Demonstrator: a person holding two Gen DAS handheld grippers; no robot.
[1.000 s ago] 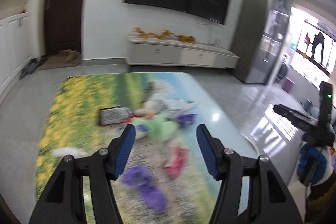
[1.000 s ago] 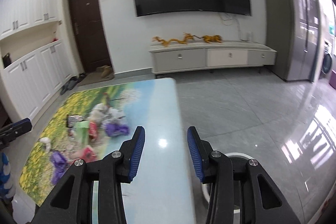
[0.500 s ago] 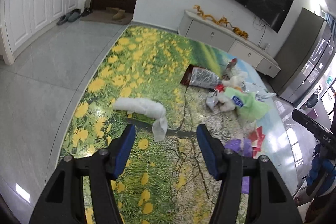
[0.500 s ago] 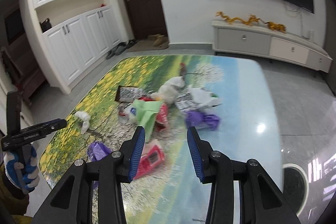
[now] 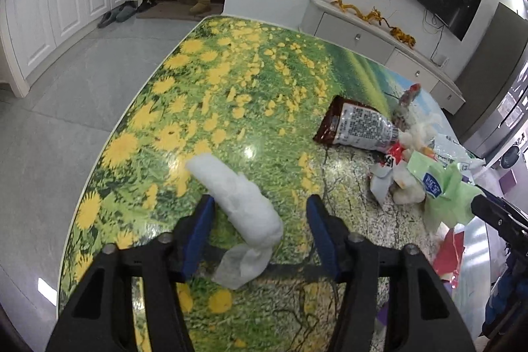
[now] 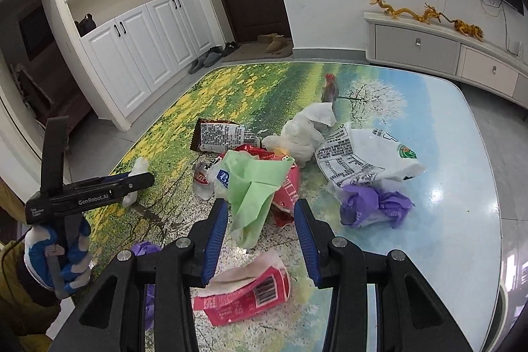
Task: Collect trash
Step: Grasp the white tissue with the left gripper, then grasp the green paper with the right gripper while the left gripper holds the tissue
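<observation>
In the left wrist view, the left gripper [image 5: 259,228] hangs low over a table [image 5: 231,81] printed with yellow flowers, and its jaws, which have just been closing, stand partly apart around a rolled white tissue [image 5: 237,197]; whether the blue pads [image 5: 198,230] touch it cannot be told, though a clear gap shows on the right side. The tissue lies at lower centre of the frame, its loose end trailing down between the fingers. To the right sits a brown snack bag [image 5: 356,129], and beyond it, at the right edge, a heap of wrappers with a green plastic bag [image 5: 445,197]. In the right wrist view, the right gripper [image 6: 260,230] stands with its jaws at a moderate gap above the heap, gripping nothing. Between the fingertips lie the green plastic bag [image 6: 254,190] and a red wrapper [image 6: 287,190]. A pink packet [image 6: 244,292] lies at lower centre, a crumpled purple bag [image 6: 373,203] to the right, and a white printed bag [image 6: 363,154] above it. At the left edge a gloved hand [image 6: 56,256] holds the left gripper beside the tissue.
</observation>
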